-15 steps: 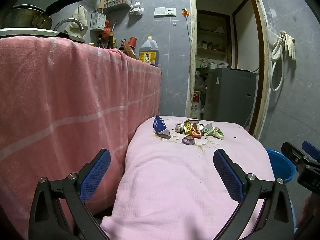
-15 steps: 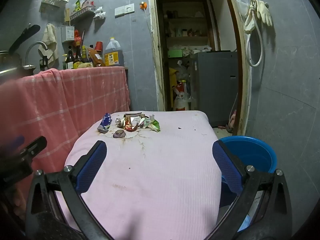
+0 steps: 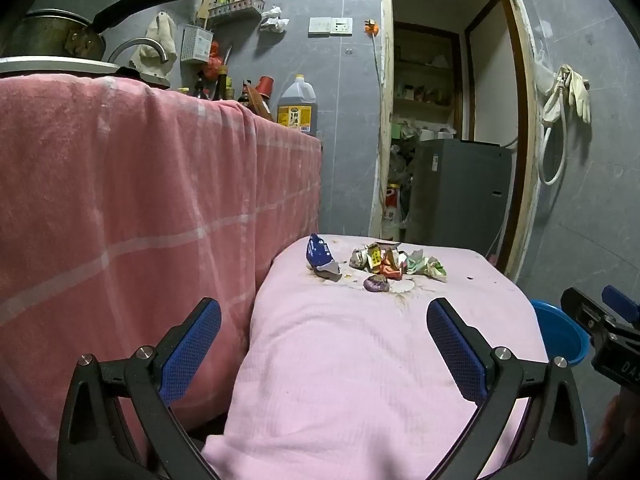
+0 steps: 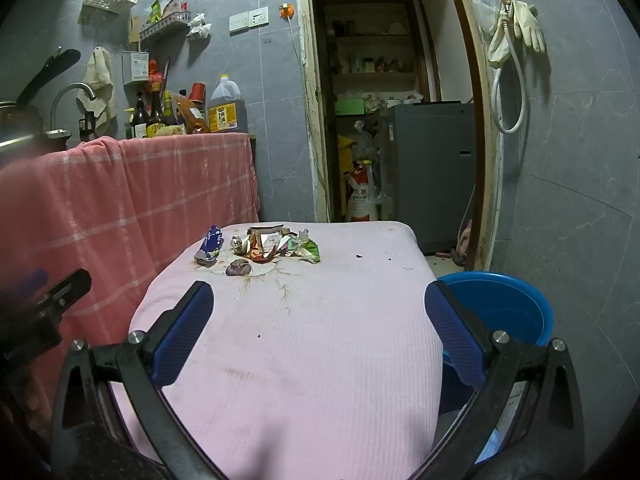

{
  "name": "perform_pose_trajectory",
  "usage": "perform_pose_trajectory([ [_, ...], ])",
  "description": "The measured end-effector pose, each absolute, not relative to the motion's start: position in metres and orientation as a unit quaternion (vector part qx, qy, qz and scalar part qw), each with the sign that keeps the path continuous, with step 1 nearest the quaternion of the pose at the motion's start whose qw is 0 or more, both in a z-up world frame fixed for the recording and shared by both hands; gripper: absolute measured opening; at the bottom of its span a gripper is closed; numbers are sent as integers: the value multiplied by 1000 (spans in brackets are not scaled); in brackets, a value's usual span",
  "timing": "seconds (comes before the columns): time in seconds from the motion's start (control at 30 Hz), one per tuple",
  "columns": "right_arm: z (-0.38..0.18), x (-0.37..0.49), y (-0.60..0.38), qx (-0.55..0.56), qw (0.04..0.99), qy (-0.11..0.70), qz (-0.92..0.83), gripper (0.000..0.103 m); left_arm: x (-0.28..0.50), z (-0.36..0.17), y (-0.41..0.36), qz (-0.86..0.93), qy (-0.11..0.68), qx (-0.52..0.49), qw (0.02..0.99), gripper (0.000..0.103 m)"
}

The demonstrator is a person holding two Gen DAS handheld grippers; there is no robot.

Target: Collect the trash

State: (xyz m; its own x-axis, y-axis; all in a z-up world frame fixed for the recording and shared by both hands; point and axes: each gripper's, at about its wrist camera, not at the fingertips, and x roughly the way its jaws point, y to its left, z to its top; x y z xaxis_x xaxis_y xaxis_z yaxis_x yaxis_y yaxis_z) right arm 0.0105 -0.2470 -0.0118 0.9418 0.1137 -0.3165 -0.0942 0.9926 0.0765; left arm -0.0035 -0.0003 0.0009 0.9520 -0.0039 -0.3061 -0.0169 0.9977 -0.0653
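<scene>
Crumpled wrappers (image 3: 384,262) lie heaped at the far end of a stained pink-covered counter (image 4: 304,340), near the open doorway (image 4: 384,100). A blue basin (image 4: 508,308) sits on the floor just beside it. Left tool (image 3: 324,336) and right tool (image 4: 318,320) hang spread wide, empty.

a pink checked cloth (image 3: 140,200) drapes the counter, an oil jug (image 3: 297,105) atop, rubber gloves (image 4: 520,28) hanging.

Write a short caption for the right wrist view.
Open right gripper faces wrappers on a pink cloth, blue basin beside.
</scene>
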Motion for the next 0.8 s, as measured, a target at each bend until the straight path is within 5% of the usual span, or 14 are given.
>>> perform_pose_trajectory([
  [0.8,-12,11,-246,30,985,162,53,103,-3,5,3,5,155,-35,987,101],
])
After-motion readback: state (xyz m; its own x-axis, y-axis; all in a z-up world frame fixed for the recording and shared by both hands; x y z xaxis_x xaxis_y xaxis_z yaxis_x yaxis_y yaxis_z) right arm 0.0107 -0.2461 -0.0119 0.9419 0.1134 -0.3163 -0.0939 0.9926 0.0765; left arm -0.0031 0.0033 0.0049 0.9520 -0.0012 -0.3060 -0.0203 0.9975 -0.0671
